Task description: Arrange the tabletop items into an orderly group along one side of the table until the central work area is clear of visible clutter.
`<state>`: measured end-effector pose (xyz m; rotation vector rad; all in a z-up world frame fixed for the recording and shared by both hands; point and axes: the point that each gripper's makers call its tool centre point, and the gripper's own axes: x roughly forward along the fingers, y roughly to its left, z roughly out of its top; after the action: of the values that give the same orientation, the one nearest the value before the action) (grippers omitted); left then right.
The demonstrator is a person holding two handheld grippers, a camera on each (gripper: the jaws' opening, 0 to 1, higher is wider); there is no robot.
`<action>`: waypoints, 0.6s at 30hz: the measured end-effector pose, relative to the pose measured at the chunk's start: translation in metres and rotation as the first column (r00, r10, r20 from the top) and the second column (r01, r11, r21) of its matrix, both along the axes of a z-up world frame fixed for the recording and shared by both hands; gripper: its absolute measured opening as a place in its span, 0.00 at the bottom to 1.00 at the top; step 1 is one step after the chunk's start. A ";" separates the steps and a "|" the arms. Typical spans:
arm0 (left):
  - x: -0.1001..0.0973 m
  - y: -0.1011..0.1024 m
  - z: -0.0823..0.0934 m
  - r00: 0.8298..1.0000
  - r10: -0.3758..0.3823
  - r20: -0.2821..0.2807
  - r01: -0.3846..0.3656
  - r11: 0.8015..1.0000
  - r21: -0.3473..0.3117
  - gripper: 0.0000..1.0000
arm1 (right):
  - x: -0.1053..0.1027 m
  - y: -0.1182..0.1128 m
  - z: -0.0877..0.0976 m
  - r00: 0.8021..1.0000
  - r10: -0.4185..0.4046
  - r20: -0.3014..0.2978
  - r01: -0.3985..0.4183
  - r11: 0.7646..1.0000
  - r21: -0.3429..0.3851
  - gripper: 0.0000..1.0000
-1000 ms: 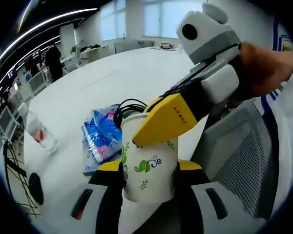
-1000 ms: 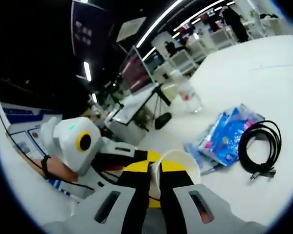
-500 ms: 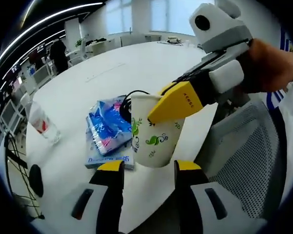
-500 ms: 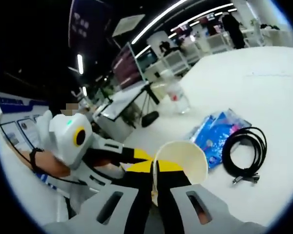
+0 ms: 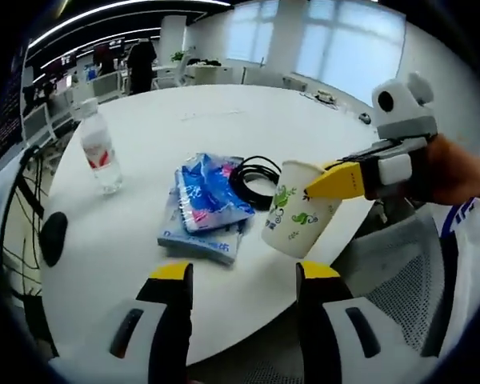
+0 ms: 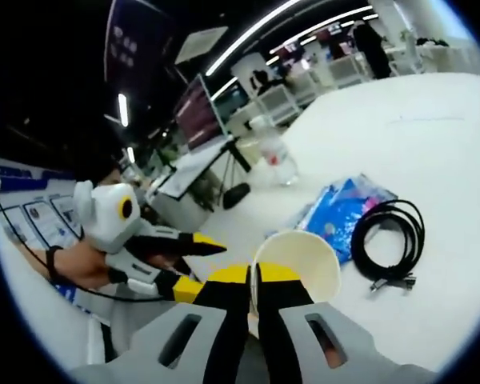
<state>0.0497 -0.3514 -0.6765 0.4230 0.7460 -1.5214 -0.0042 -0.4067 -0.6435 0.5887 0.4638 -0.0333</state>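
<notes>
A white paper cup (image 5: 298, 221) with green leaf prints hangs tilted over the table's near edge. My right gripper (image 5: 330, 182) comes in from the right, shut on the cup's rim (image 6: 254, 276). My left gripper (image 5: 246, 272) stands open below the cup and apart from it, with nothing between its yellow tips. It also appears at the left in the right gripper view (image 6: 198, 266). On the white round table (image 5: 144, 120) lie a blue tissue pack (image 5: 204, 204) (image 6: 344, 212) and a coiled black cable (image 5: 252, 172) (image 6: 392, 240) beside it. A water bottle (image 5: 100, 152) (image 6: 276, 156) stands upright farther left.
A grey mesh chair (image 5: 400, 272) sits against the table edge under the right hand. Desks, monitors and people fill the office behind the table. The far half of the table holds a few small items (image 5: 324, 96).
One second ago the cup sat between my left gripper's jaws. The right gripper has since lifted it out by the rim, and the left gripper has drawn back from it.
</notes>
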 end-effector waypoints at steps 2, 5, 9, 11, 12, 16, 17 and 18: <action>0.005 0.002 0.002 1.000 0.019 0.001 -0.019 1.000 -0.003 0.51 | -0.001 -0.002 0.000 1.000 -0.008 -0.003 0.008 1.000 -0.005 0.00; 0.011 0.004 0.005 0.999 0.046 0.001 -0.046 0.999 -0.012 0.51 | -0.007 -0.005 -0.005 0.999 -0.037 -0.015 0.037 0.999 0.005 0.00; 0.019 0.008 0.005 0.998 0.064 0.020 -0.064 0.998 -0.005 0.52 | -0.014 -0.001 -0.008 0.999 -0.034 -0.035 0.034 0.999 -0.002 0.00; 0.024 0.008 0.008 0.995 0.096 0.000 -0.096 0.995 -0.023 0.53 | -0.019 -0.002 -0.008 0.998 -0.033 -0.044 0.032 0.999 -0.013 0.00; 0.026 0.009 0.009 0.995 0.101 -0.001 -0.101 0.995 -0.027 0.52 | -0.021 -0.004 -0.006 0.998 -0.035 -0.044 0.034 0.999 -0.022 0.00; 0.036 0.009 0.015 0.988 0.154 -0.025 -0.155 0.986 -0.056 0.53 | -0.023 -0.010 -0.004 0.998 -0.027 -0.060 0.024 0.999 -0.047 0.00; 0.038 0.009 0.017 0.986 0.166 -0.032 -0.168 0.984 -0.063 0.52 | -0.022 -0.012 -0.004 0.998 -0.021 -0.064 0.018 0.998 -0.052 0.00; 0.041 0.011 0.019 0.984 0.175 -0.037 -0.178 0.982 -0.069 0.53 | -0.019 -0.015 -0.003 0.998 -0.013 -0.065 0.008 0.998 -0.063 0.00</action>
<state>0.0903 -0.3406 -0.6579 0.2728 0.7310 -1.3858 -0.0235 -0.4212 -0.6466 0.5298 0.5218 -0.0772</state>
